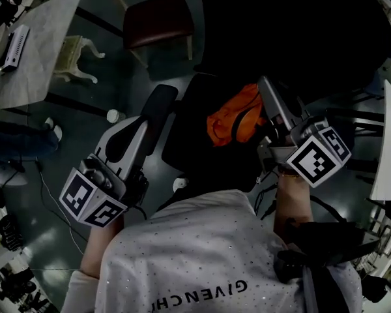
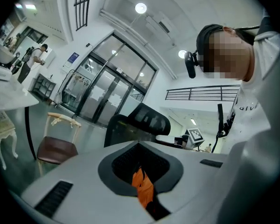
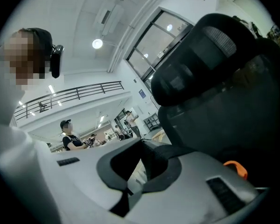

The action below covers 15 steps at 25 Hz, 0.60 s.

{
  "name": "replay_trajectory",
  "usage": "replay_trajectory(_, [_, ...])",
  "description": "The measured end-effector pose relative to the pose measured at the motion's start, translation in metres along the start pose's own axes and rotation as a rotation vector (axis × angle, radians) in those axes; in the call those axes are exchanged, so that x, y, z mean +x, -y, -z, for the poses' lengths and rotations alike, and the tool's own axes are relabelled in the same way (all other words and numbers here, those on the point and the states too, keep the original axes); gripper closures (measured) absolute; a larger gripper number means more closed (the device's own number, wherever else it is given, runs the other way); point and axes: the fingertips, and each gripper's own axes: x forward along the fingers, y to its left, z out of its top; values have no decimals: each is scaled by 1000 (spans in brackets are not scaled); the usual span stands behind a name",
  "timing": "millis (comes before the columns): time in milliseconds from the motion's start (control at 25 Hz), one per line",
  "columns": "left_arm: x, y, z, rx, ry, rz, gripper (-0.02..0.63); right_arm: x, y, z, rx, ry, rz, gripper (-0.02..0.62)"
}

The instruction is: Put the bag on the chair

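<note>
The orange bag hangs low over the seat of a black office chair. My right gripper is at the bag's right side, shut on its black strap. An orange corner of the bag shows beside the right jaw. My left gripper points at the chair's left edge; its jaws are shut with a fold of the bag's orange fabric pinched between them. The chair's headrest and its dark back rise beyond the jaws.
A brown padded wooden chair stands further ahead. At the left are a marble table, a white ornate stool, a small cup on the floor and someone's legs. A white tabletop edge is at the right.
</note>
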Motion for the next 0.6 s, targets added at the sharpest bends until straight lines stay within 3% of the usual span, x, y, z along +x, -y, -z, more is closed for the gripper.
replay_trajectory(360, [-2, -24, 26, -88, -27, -90, 606, 37, 32, 45, 37, -100, 21, 597])
replay_trajectory(600, [6, -21, 28, -98, -26, -120, 606, 38, 44, 64, 38, -172, 19, 597])
